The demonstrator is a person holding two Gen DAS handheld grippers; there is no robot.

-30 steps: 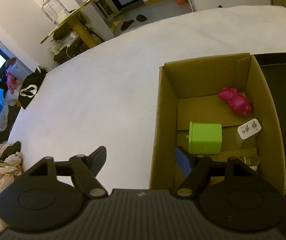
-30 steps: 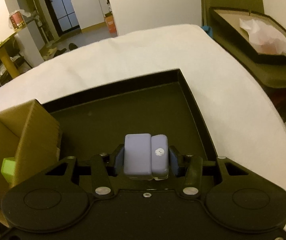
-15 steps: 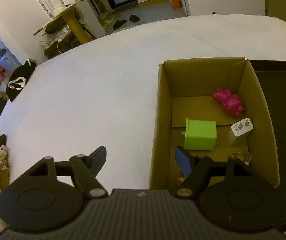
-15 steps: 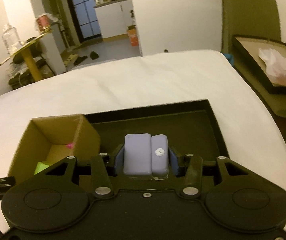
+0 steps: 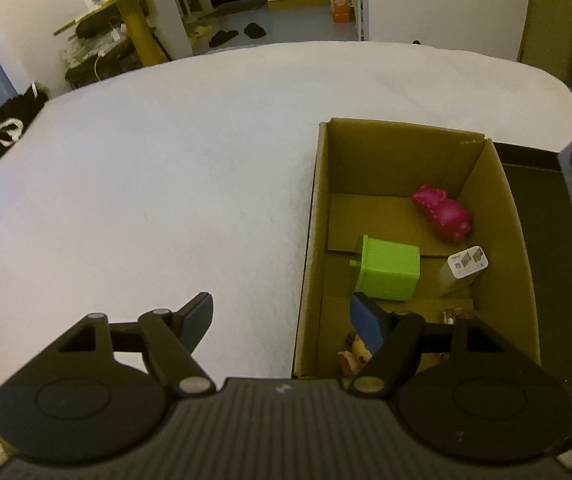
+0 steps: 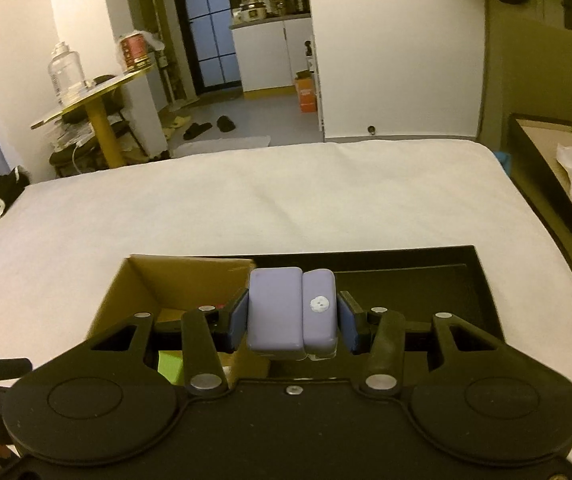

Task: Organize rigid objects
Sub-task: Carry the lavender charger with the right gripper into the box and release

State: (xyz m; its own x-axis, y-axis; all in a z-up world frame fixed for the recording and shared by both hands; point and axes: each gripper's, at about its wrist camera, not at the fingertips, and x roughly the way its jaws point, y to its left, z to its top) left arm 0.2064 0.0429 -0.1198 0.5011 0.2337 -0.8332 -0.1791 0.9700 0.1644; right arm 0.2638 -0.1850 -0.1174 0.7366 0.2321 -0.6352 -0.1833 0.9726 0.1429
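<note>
While it was pinched between the closed right tongs (image 6: pixel 291 318), the lavender block (image 6: pixel 289 314) hung above the seam where the cardboard box (image 5: pixel 497 184) met the black tray (image 6: pixel 425 276) on the white bed (image 5: pixel 166 168). Inside the box lay a green cube (image 5: pixel 387 272), a pink toy (image 5: pixel 443 212) and a white charger (image 5: pixel 465 266) — the left tongs (image 5: pixel 280 322) gaped wide, empty, astride the box's near left wall.

A lavender block (image 6: pixel 290 314), two rounded slabs side by side with a white dot on the right one, is held above an open cardboard box (image 5: pixel 501 184). Inside lie a pink toy (image 5: pixel 441 213), a green cube (image 5: pixel 387 268) and a white charger (image 5: pixel 463 268).
</note>
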